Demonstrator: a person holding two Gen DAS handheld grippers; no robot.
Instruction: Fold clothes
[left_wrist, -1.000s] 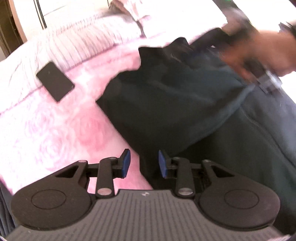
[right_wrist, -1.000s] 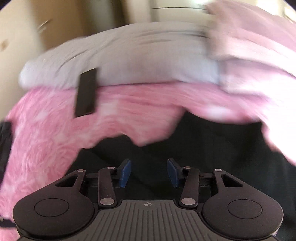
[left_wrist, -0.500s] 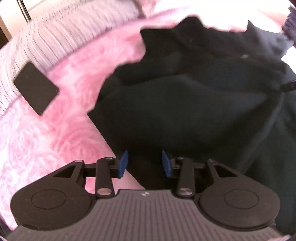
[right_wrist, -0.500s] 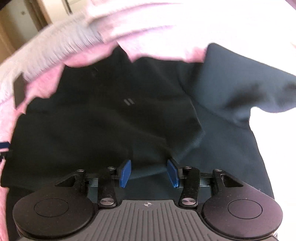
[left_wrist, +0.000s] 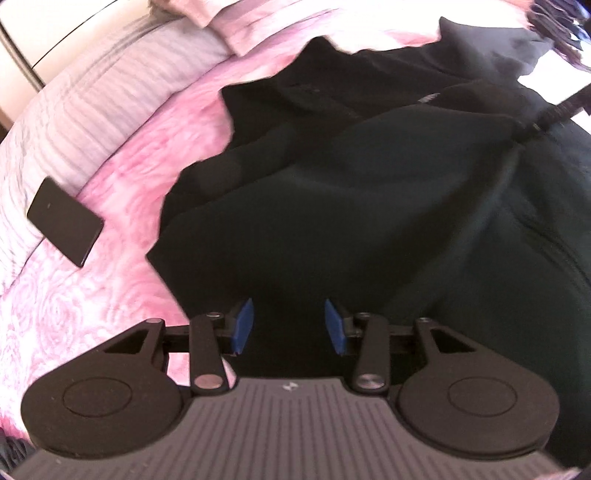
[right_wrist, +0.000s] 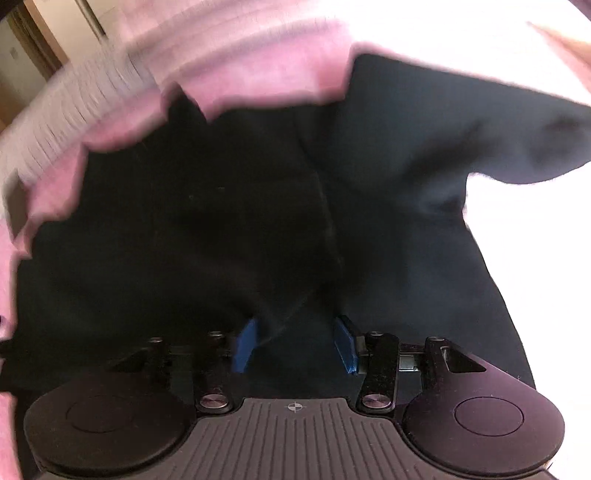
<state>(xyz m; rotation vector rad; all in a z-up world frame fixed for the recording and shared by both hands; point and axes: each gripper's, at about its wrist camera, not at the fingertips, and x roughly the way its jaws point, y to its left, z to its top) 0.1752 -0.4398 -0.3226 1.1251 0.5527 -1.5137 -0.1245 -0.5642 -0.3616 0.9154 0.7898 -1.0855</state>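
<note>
A black zip-up garment (left_wrist: 369, 192) lies spread on a pink floral bed cover (left_wrist: 122, 206), with one sleeve folded across its body. My left gripper (left_wrist: 289, 325) is open and empty, low over the garment's near left edge. In the right wrist view the same garment (right_wrist: 229, 221) fills the frame, its right sleeve (right_wrist: 461, 140) stretched out to the right. My right gripper (right_wrist: 295, 343) is open just above the cloth, with a fold of fabric between the blue pads (right_wrist: 245, 341); the jaws are not closed on it.
A black phone (left_wrist: 64, 221) lies on the bed cover to the left of the garment. Grey striped pillows (left_wrist: 96, 107) and a pink pillow (left_wrist: 236, 22) lie along the head of the bed. The right wrist view is blurred.
Both grippers have dropped closer to the garment. The right gripper swung from the pillows down onto the garment's middle. The left gripper shifted right over the garment's edge. Both stayed open.
</note>
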